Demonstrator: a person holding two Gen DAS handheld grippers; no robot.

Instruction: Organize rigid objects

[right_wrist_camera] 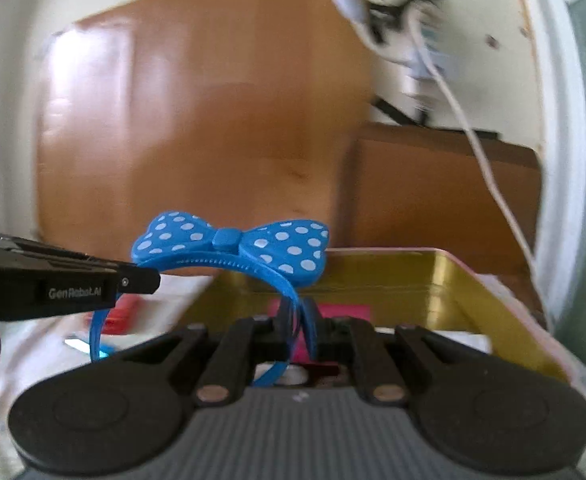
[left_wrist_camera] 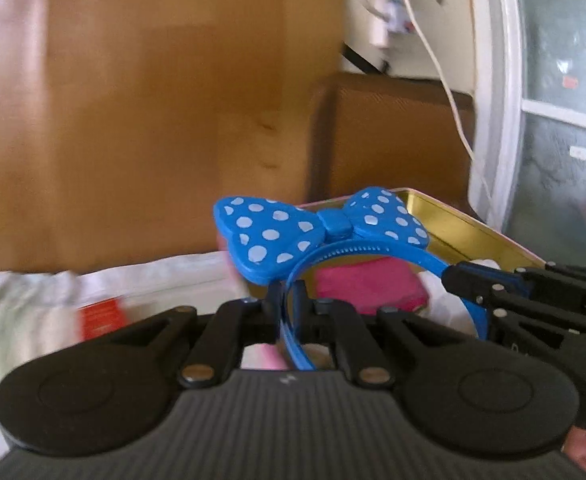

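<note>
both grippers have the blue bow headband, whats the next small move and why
Probably carry the headband forward and lower it into the gold-lined tin. The left gripper and right gripper each clamp one end, holding it in the air just short of the open tin.

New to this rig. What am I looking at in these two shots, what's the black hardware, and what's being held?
There is no robot arm: a person holds a two-finger gripper in each hand, and each gripper carries a fisheye camera looking along its fingers. One picture comes from the left gripper, the other from the right gripper; each also appears at the edge of the other's view. Both are shut on the thin band of one blue headband, which has a white-dotted bow, so the two hold it up between them. Below and behind it sits an open tin with a gold inside that holds something pink. The background is blurred wooden furniture.
</note>
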